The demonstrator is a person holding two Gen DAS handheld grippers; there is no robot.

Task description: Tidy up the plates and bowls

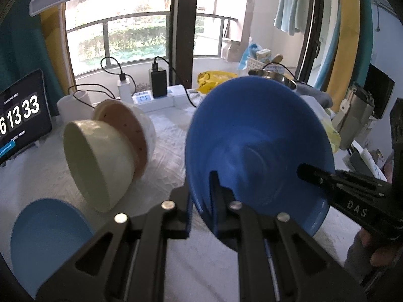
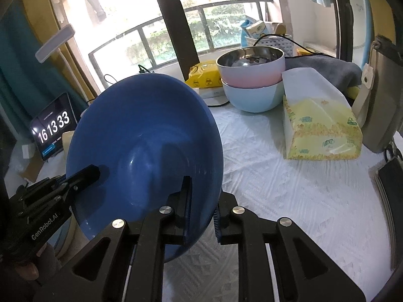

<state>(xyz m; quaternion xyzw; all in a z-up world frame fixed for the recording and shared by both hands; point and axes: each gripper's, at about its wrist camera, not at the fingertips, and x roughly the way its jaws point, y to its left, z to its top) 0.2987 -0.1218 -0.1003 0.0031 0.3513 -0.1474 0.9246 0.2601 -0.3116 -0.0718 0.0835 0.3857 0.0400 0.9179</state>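
A dark blue bowl [image 1: 259, 136] is held up on edge above the table, its inside facing both cameras; it also shows in the right wrist view [image 2: 146, 136]. My left gripper [image 1: 201, 196] is shut on its lower left rim. My right gripper [image 2: 201, 201] is shut on its lower right rim, and shows in the left wrist view [image 1: 317, 176]. A cream bowl [image 1: 98, 161], a pink bowl [image 1: 126, 130] and a white bowl [image 1: 146, 123] lie nested on their sides at left. A light blue bowl [image 1: 47, 236] sits at the near left.
A pink steel-lined bowl [image 2: 252, 68] is stacked in a pale blue bowl [image 2: 254, 95] at the back right. A tissue pack [image 2: 320, 118] lies to their right. A tablet clock [image 1: 20, 118], a power strip [image 1: 151, 98] with chargers and a yellow packet [image 2: 204, 75] line the back.
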